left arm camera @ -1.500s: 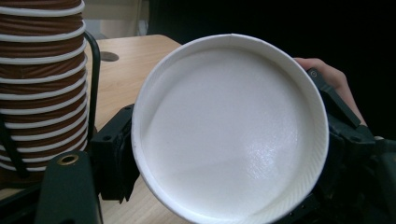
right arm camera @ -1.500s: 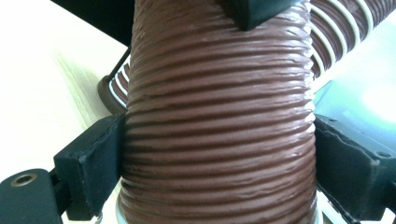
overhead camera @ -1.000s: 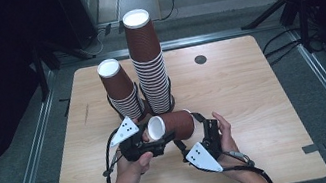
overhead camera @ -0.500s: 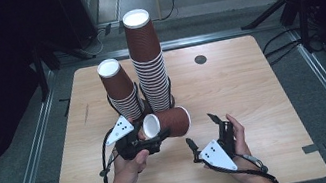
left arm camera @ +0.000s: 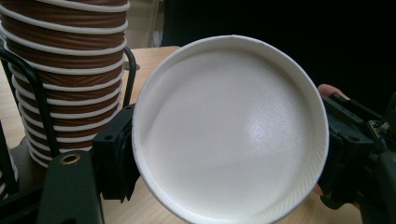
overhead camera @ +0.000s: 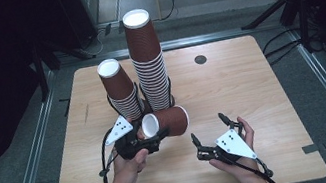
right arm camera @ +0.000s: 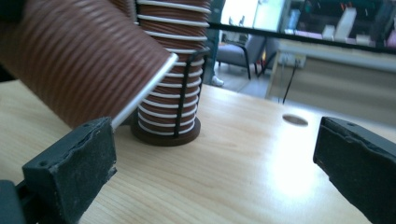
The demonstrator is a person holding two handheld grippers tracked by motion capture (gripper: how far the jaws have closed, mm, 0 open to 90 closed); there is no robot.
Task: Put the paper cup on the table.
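A brown ribbed paper cup point(overhead camera: 168, 121) lies on its side just above the table, with my left gripper point(overhead camera: 151, 135) shut on its bottom end. In the left gripper view the cup's white recessed base point(left arm camera: 229, 130) faces the camera between the two black jaws. My right gripper point(overhead camera: 208, 130) stands open to the right of the cup, apart from it. In the right gripper view its wide-spread pads point(right arm camera: 70, 172) hold nothing, and the cup's brown wall point(right arm camera: 79, 60) hangs at the upper left.
Two stacks of the same cups stand in black wire holders behind the grippers: a tall upright one point(overhead camera: 148, 63) and a shorter leaning one point(overhead camera: 120, 91). The wooden table point(overhead camera: 261, 84) has a small round hole point(overhead camera: 200, 59) at the back right.
My right gripper has drawn away from the cup's open end toward the right. The left gripper has stayed put with the cup in it.
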